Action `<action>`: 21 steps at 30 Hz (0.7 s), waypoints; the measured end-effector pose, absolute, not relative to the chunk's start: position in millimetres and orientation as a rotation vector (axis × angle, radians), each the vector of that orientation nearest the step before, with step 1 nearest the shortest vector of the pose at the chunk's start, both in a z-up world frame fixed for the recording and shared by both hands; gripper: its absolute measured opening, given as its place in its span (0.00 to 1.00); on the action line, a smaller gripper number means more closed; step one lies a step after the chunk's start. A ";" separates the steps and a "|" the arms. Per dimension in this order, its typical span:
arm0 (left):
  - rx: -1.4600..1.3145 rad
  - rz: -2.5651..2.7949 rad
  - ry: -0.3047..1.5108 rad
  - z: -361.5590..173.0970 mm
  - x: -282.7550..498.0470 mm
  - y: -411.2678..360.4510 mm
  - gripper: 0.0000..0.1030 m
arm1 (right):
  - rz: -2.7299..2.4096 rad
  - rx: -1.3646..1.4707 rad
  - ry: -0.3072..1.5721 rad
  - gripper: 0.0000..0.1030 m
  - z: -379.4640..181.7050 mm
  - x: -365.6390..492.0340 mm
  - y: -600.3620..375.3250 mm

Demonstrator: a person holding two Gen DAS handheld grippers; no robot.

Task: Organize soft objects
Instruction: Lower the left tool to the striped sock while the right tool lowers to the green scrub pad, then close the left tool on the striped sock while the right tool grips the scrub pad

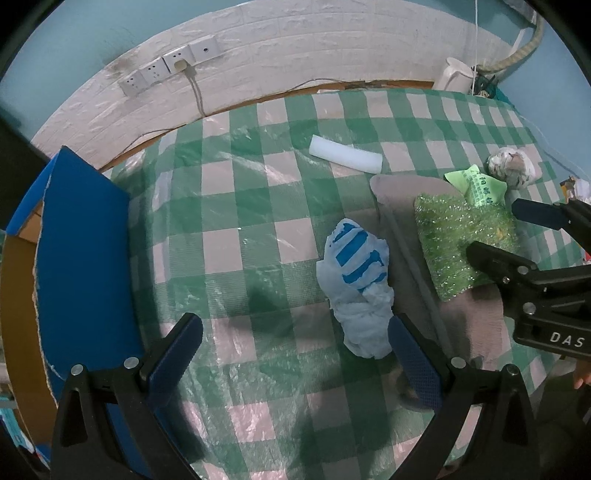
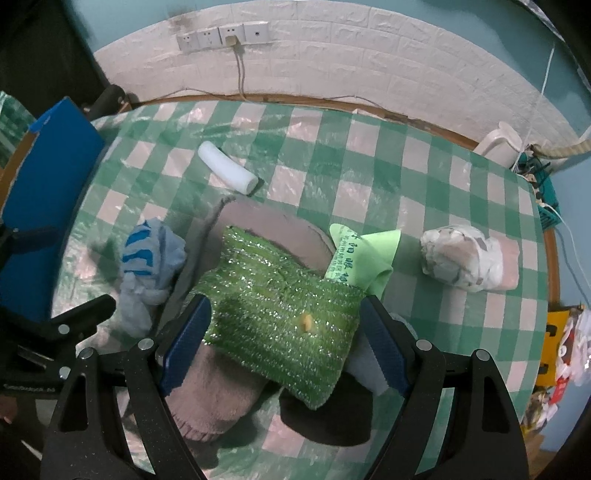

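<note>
Right gripper: the right gripper (image 2: 284,343) has its jaws spread wide to either side of the green sparkly sponge (image 2: 280,314); whether the blue pads press on it cannot be told.
Left gripper: the left gripper (image 1: 295,354) is spread apart and holds nothing; its right finger (image 1: 413,358) sits just beside the lower end of the blue-and-white cloth (image 1: 360,288).
Sponge: it lies tilted on top of a grey sock (image 2: 210,391), with a small yellow speck on its face.
Dark item: a dark soft piece (image 2: 328,413) lies under the sponge's near corner; what it is cannot be told.
Cloth: crumpled, on the checked tablecloth (image 1: 229,236), touching the sock's left edge.
Green label: a light green printed piece (image 2: 362,258) pokes out from behind the sponge's far right corner.
Wrapped bundle: a white crumpled plastic bundle (image 2: 461,258) sits right of the label, apart from it.
Foam roll: a white foam cylinder (image 2: 227,168) lies farther back, beyond the sock.
Blue box: a blue cardboard box (image 1: 77,251) stands at the table's left edge.
Wall: outlets (image 2: 223,35) on white brick-pattern panelling.
</note>
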State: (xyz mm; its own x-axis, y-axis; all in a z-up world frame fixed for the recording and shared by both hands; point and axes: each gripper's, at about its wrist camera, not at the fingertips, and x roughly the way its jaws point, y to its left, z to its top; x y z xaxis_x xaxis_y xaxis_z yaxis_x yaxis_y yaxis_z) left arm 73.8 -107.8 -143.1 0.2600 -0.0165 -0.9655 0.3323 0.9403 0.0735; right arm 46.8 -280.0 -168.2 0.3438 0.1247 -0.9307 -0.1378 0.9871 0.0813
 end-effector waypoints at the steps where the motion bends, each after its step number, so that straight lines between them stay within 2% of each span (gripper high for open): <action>1: 0.288 -0.242 1.293 -144.6 74.3 -108.6 0.98 | 0.175 -0.014 1.213 0.80 -170.5 47.9 -279.4; 8: 0.291 -0.255 1.308 -152.6 80.3 -112.8 0.98 | 0.198 -0.055 1.243 0.78 -183.2 50.9 -273.3; 10: 0.296 -0.258 1.313 -154.8 81.7 -115.2 0.98 | 0.215 -0.064 1.250 0.72 -186.6 51.1 -271.8; 12: 0.297 -0.264 1.318 -156.7 83.9 -118.2 0.98 | 0.237 -0.057 1.261 0.59 -189.6 51.6 -272.3; 16: 0.291 -0.279 1.322 -159.2 89.2 -123.3 0.98 | 0.270 -0.056 1.253 0.45 -187.4 50.6 -271.2; 18: 0.293 -0.288 1.324 -161.1 92.0 -127.5 0.98 | 0.282 -0.062 1.243 0.34 -186.4 52.3 -272.1; 21: 0.296 -0.293 1.328 -165.9 95.0 -132.7 0.98 | 0.295 -0.055 1.229 0.23 -180.7 52.1 -271.9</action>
State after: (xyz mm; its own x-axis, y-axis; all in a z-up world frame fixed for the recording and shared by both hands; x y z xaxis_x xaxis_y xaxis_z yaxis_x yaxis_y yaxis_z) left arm 95.0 -132.7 -165.9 0.2153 -0.0405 -0.9757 0.3745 0.9262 0.0442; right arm 52.1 -271.9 -180.7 0.3028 0.1926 -0.9334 -0.2518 0.9607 0.1166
